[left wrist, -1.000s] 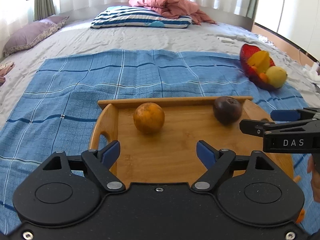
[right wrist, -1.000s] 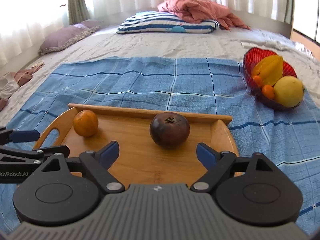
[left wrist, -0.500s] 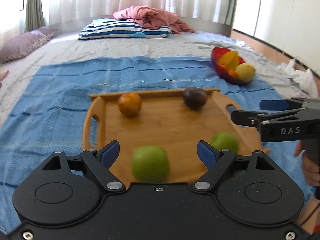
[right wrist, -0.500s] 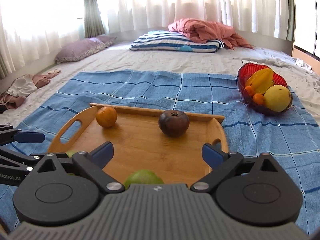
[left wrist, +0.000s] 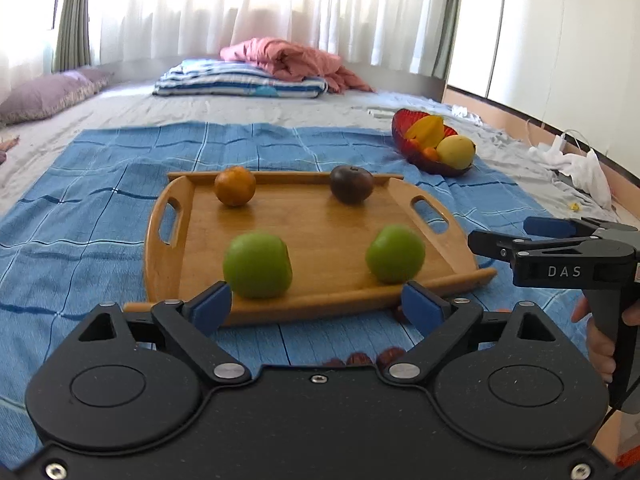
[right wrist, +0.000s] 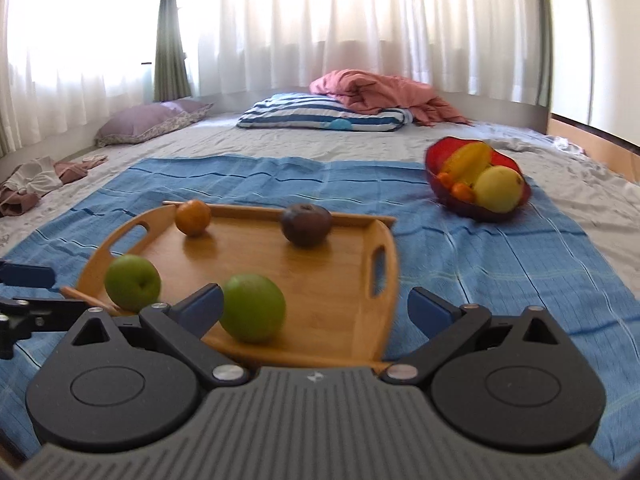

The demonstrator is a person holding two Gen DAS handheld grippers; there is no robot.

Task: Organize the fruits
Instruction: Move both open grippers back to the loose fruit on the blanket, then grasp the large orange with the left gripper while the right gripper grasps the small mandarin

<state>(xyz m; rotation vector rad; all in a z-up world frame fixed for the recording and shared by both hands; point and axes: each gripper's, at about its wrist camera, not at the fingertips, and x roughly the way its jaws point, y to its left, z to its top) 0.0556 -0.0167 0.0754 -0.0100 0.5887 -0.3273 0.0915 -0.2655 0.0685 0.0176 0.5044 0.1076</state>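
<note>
A wooden tray (left wrist: 160, 256) lies on a blue checked cloth (left wrist: 80, 208). It holds an orange (left wrist: 235, 185) and a dark purple fruit (left wrist: 351, 184) at the far edge, and two green apples (left wrist: 257, 264) (left wrist: 395, 253) near the front. My left gripper (left wrist: 316, 304) hovers just before the tray's near rim, jaws opening, nothing between them. My right gripper (right wrist: 316, 308) is at the tray's near right corner, jaws opening. One green apple (right wrist: 253, 307) sits close beyond its left finger, not pressed. The other apple (right wrist: 132, 282) lies further left.
A red bowl (right wrist: 436, 160) with yellow and orange fruit stands on the cloth at far right. Small reddish-brown fruits (left wrist: 360, 358) lie on the cloth below my left gripper. Pillows and a pink blanket (left wrist: 288, 60) sit at the bed's far end.
Both grippers have drawn back from the tray, so the two green apples at its front have come into view. Both pairs of jaws have widened.
</note>
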